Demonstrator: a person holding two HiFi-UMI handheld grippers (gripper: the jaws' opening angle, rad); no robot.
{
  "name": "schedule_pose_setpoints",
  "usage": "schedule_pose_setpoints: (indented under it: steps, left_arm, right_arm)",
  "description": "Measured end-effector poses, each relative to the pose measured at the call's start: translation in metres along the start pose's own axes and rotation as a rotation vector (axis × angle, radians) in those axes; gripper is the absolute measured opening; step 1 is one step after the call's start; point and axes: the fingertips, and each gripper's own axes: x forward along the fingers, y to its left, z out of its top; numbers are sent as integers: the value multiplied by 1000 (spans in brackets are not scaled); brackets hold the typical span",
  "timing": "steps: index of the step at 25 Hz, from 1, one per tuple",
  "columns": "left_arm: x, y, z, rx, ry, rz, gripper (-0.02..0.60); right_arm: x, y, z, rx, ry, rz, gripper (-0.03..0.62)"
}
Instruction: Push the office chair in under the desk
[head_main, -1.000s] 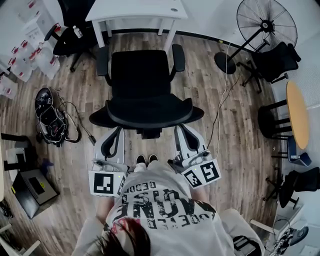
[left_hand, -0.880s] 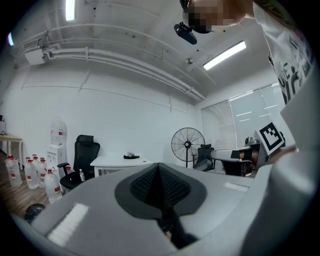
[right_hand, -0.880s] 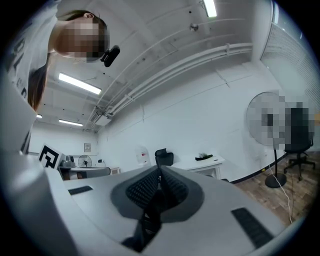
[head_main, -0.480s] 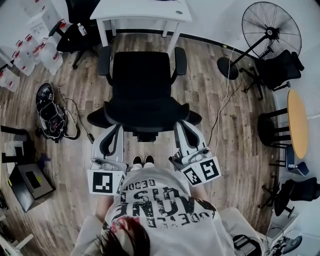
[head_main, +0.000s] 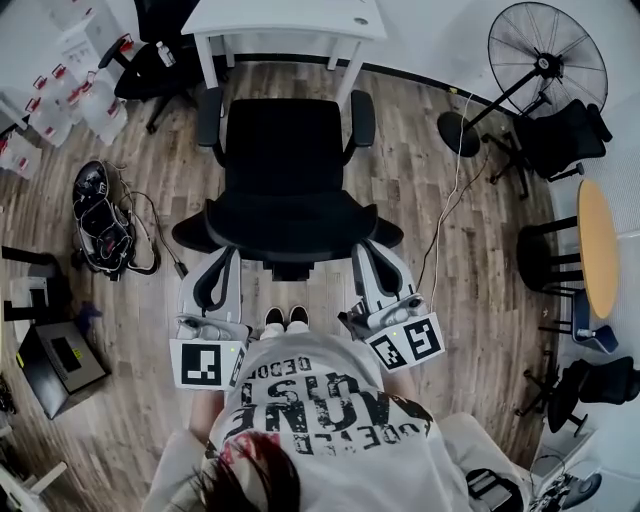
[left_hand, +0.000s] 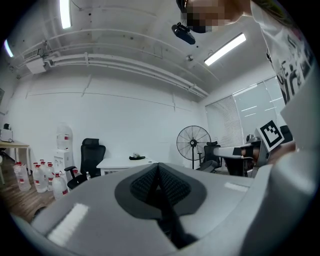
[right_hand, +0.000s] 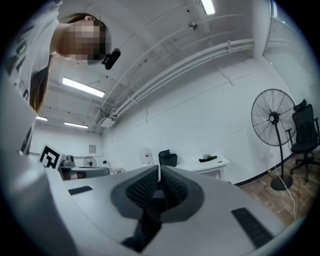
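The black office chair (head_main: 285, 170) stands in the middle of the head view, its seat facing the white desk (head_main: 290, 18) at the top, its armrests close to the desk's legs. My left gripper (head_main: 228, 254) and right gripper (head_main: 362, 252) point at the rear edge of the backrest, one toward each end; contact cannot be told. Both are shut with nothing between the pads. In the left gripper view the closed left gripper (left_hand: 158, 167) hides the chair, and the desk (left_hand: 127, 162) shows beyond. In the right gripper view the right gripper (right_hand: 159, 172) is likewise closed.
A standing fan (head_main: 545, 65) and black chairs (head_main: 560, 130) are at the right, with a round wooden table (head_main: 597, 245). A cable (head_main: 445, 190) runs along the floor. Another chair (head_main: 150, 60), water bottles (head_main: 70, 95) and a cable heap (head_main: 100, 225) sit at the left.
The view has drifted slightly toward the desk. Both grippers stay shut behind the backrest, in much the same place relative to the chair.
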Motion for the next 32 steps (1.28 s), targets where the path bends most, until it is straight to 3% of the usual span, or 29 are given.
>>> schedule_pose_setpoints:
  steps: [4,7,12,13,14,15,16,21,32]
  left_arm:
    - [-7,15,-1,48,16,32,12]
    - [-16,22,-13,73,82,49,13]
    - [-21,18,-34,143,177,3,16]
    - [-21,17,-37,153,194,-9,53]
    - [-20,15,-42,160,211,-21,92]
    - [-20,13,-46,168,227,-33,95]
    - [-19,11,-50,182,242,-45,95]
    - [-14,6,-85,369,336,-128,133]
    - [3,3,-150,607,533,-279,179]
  right_arm:
    - [-9,-2,3,-71,-8,10,23]
    - [-18,-3,-1,-152,19,36,25]
    - [-31,-11,-18,-232,112,30,25]
    - [-32,-12,-23,-253,143,30,29]
    - [-33,-12,-30,-275,182,32,56]
    - [-33,-13,-39,-301,228,36,108]
    - [-33,-14,-48,-334,276,41,121]
    - [-28,-18,-91,-491,479,82,136]
    - [-11,-29,-145,-624,660,178,161]
